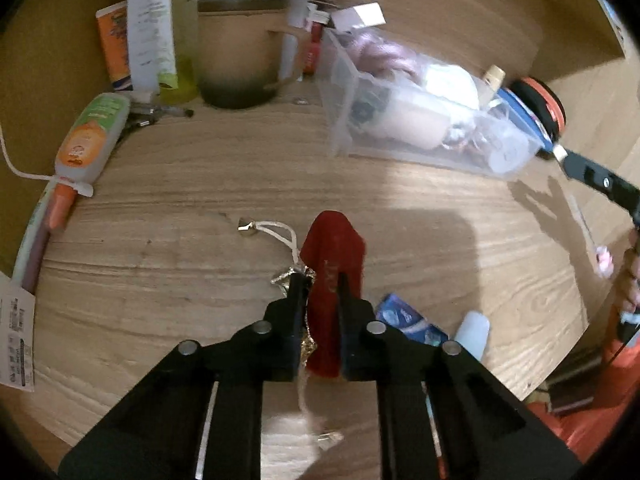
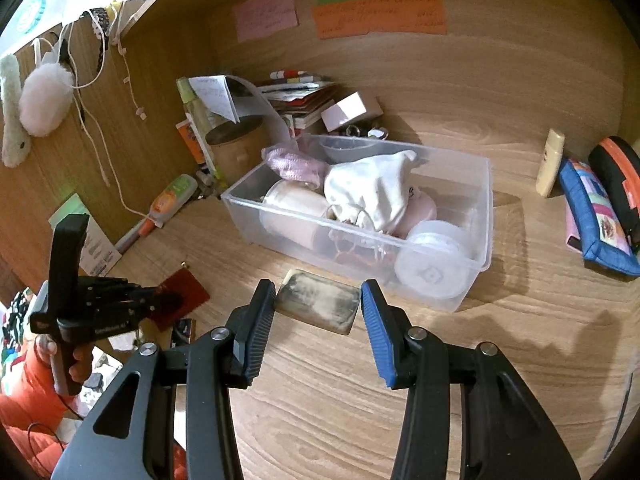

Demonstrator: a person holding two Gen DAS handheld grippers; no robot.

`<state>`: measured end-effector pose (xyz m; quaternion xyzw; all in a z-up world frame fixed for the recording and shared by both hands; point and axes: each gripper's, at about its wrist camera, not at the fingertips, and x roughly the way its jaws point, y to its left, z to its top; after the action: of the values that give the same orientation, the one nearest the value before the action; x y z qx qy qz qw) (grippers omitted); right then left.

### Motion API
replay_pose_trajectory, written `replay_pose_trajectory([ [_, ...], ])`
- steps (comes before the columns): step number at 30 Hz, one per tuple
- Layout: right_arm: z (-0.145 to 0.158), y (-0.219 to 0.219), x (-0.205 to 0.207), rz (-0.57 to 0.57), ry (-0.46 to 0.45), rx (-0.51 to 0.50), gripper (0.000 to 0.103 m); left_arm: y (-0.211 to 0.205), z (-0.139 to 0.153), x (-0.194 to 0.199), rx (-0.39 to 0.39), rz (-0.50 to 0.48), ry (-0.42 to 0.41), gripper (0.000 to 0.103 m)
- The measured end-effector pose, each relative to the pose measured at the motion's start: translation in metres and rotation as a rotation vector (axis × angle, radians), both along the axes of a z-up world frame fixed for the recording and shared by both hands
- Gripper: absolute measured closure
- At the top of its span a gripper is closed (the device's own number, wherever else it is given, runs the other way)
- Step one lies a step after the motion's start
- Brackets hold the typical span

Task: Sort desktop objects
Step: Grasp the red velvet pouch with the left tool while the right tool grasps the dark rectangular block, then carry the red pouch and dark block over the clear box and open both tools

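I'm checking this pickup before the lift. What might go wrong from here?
The left gripper is shut on the flat red pouch, whose drawstring trails across the desk and might snag. The grip sits near one end, so the pouch may droop or slip on the way to the clear bin.

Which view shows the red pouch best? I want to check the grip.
The left wrist view: the red pouch fills the centre, pinched between the left gripper's jaws. The right wrist view shows the pouch only small at the left edge, partly hidden behind that gripper.
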<state>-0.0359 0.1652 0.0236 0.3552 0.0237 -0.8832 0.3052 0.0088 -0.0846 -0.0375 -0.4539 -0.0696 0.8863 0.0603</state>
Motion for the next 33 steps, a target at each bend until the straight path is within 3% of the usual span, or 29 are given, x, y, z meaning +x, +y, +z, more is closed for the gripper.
replay_pose_trajectory([
  [12, 0.025, 0.014, -0.016, -0.053, 0.073, -0.004, 0.062, 0.009, 0.062, -0.002, 0.048, -0.044, 0.191, 0.092],
  [20, 0.035, 0.019, -0.038, -0.072, 0.101, -0.004, 0.062, 0.036, 0.099, -0.034, 0.082, -0.099, 0.286, 0.092],
  [27, 0.032, 0.017, -0.061, -0.069, 0.098, 0.015, 0.062, 0.059, 0.106, -0.069, 0.084, -0.170, 0.308, 0.092],
  [33, 0.022, 0.014, -0.084, -0.075, 0.073, 0.032, 0.062, 0.076, 0.098, -0.105, 0.094, -0.199, 0.268, 0.092],
])
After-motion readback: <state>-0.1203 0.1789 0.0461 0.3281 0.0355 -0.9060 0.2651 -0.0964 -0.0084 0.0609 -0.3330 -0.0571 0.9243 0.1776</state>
